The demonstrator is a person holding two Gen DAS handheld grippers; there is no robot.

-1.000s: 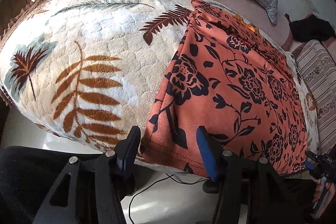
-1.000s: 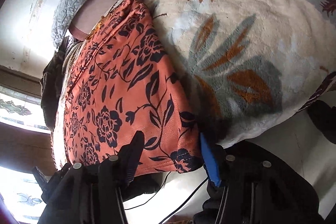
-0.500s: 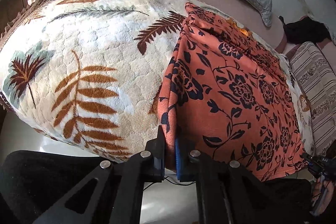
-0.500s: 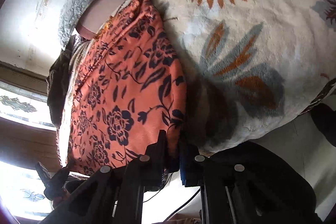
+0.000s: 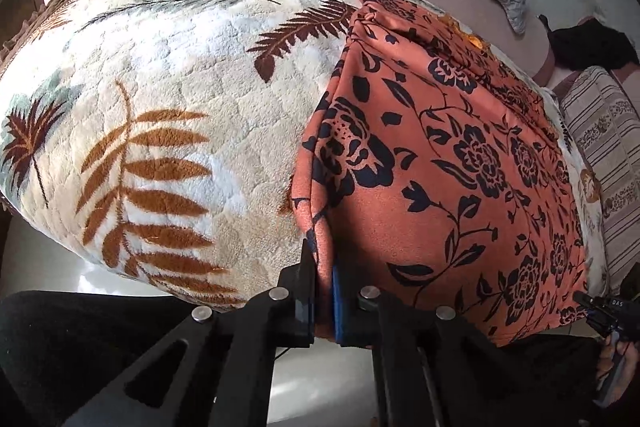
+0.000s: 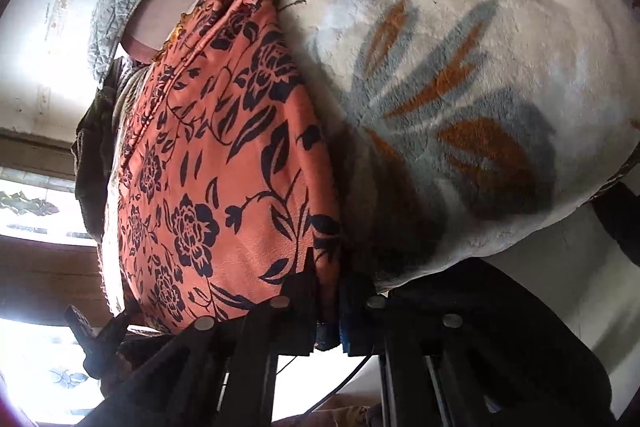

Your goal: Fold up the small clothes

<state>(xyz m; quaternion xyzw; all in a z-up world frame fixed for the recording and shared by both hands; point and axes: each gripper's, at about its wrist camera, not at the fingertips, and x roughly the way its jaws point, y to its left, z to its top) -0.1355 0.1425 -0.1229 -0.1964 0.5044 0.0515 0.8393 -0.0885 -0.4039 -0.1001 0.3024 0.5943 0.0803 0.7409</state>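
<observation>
Blanket (image 5: 168, 99): orange garment (image 5: 440, 163) lengthwise, away from tongs.

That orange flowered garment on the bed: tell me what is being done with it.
A person is folding it with a handheld claw in each hand. The orange floral garment lies spread on a leaf-patterned fleece blanket. The left claw is shut on the garment's near hem at one corner, and the right claw is shut on the near hem at the other corner. The cloth is pinched but not yet lifted over.
</observation>
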